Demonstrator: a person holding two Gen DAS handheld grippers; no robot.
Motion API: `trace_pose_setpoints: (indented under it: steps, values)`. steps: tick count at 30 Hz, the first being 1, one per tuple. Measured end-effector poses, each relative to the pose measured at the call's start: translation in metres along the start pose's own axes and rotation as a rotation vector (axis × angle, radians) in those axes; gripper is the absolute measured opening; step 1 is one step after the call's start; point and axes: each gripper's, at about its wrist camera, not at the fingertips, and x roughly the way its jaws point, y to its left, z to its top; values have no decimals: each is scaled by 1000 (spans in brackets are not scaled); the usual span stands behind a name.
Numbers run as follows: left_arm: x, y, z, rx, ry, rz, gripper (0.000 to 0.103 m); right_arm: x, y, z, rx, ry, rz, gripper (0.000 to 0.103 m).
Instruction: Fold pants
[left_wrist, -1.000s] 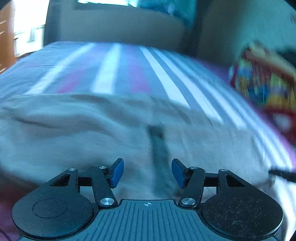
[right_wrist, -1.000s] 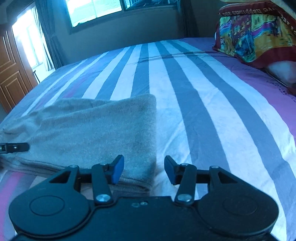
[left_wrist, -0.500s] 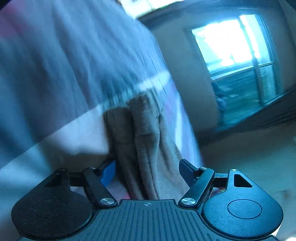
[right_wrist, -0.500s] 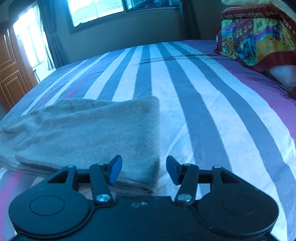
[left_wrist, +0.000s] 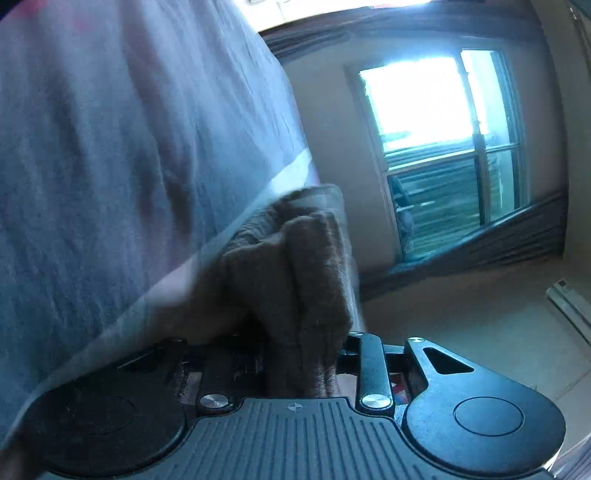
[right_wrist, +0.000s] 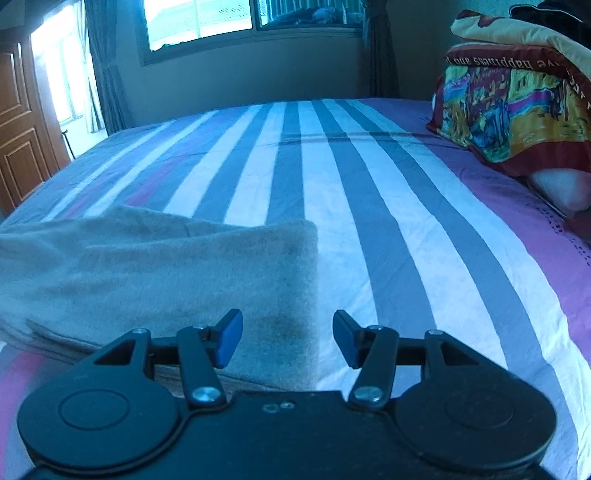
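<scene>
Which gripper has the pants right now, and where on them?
Left gripper is shut on the pants at a bunched, layered end; right gripper holds nothing.

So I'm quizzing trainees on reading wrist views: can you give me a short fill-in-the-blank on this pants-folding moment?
1. The left gripper is shut on a bunched end of the ____.
2. The right gripper hovers with its jaws ____ above the folded fabric's near corner.
3. The pants lie on a bed sheet patterned with ____.
4. A colourful pillow sits at the ____ edge of the right wrist view.

Missing words: pants; open; stripes; right
</scene>
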Motion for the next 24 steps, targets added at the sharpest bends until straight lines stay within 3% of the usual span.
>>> trace_pose_setpoints:
  steps: [2,6,12,18,24]
  values:
    - [6,-13,1,67,5,60,30,9,-1,0,15,38,-34,52]
    - [9,-25,-2,115,5,107,30,10,-3,-2,51,39,-28,53]
    - [-2,-91,-4,329,-2,134,30,11,-8,-7,44,55,-50,55]
    - [29,-198,-31,564,67,55,30,0,-27,-10,63,15,-52,62]
    - [82,-282,-94,715,205,-43,30,-9,-61,-16,143,-15,-38,62]
